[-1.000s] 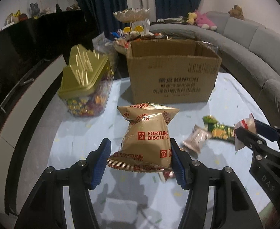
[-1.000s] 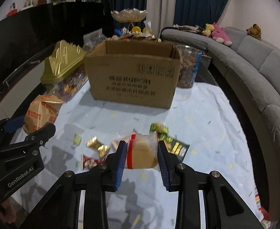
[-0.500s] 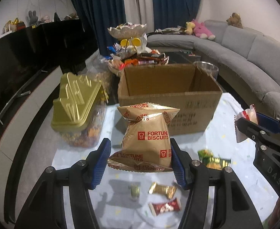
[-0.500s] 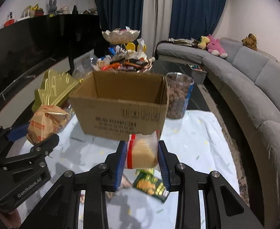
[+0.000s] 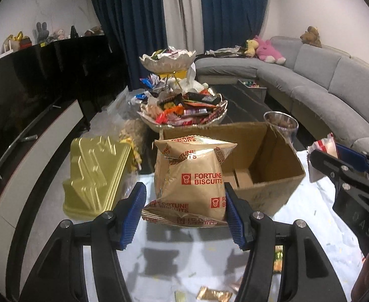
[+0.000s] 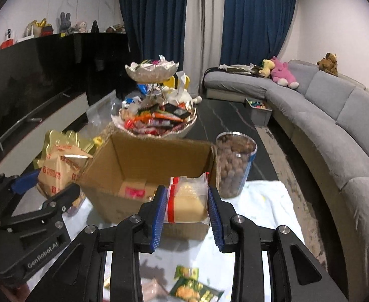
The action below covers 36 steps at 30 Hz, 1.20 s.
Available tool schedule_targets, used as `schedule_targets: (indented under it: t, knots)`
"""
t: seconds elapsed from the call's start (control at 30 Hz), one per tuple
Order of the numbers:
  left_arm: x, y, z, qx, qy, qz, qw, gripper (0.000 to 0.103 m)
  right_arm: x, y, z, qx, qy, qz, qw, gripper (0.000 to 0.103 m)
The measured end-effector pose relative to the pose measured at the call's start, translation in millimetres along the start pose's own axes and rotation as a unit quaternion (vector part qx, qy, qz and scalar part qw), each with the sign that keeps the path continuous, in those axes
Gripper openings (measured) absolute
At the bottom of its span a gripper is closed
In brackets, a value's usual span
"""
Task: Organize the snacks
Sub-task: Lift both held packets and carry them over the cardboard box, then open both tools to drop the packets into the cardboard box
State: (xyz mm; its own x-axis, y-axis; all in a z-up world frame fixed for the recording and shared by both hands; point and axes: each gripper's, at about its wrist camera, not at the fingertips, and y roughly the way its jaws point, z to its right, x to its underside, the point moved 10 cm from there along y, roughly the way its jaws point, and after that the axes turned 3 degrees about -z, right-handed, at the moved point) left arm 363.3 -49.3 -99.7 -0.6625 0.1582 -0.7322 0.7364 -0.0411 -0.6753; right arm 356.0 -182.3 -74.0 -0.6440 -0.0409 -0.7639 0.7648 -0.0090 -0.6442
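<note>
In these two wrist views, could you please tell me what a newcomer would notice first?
A tan Fortune Biscuits bag sits clamped in the left gripper, and a clear-wrapped yellow cake in the right gripper. Just beyond both stands an open brown cardboard box.

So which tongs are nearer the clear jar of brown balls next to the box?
Right. The right tongs, shut on a clear-wrapped cake, sit just left of the jar. The left tongs, holding the biscuit bag, are past the box's far side.
</note>
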Motion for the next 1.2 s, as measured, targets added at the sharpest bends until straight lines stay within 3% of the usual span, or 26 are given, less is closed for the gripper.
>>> schedule_targets:
  t: [0.33,0.67,0.73,0.9,1.0,1.2]
  knots:
    - [-28.0,33.7,0.8,0.001,0.002,-0.006,1.0000,0.060,-39.3,28.9,-1.0,-0.001,-0.015,0.005,1.000,0.034]
    - [-38.1,58.8,2.7,0.015,-0.002,-0.020,0.9997,0.060,-48.5,60.7,-0.7,-0.015,-0.009,-0.013,1.000,0.035]
    - [-36.7,60.7,6.2,0.016,0.001,-0.021,0.9996,0.061,-48.8,63.6,0.2,-0.014,-0.010,-0.013,1.000,0.039]
    - [-35.4,60.5,5.4,0.010,0.002,-0.020,0.9998,0.074,-52.6,58.7,7.6,0.003,-0.015,0.001,1.000,0.071]
    - [-34.5,56.5,0.6,0.006,-0.003,-0.020,0.9998,0.077,-53.9,53.2,12.0,0.016,-0.017,0.006,1.000,0.076]
    - [-37.1,38.8,-6.5,-0.002,-0.008,-0.014,0.9999,0.079,-55.1,39.1,19.9,0.018,-0.003,0.009,1.000,0.076]
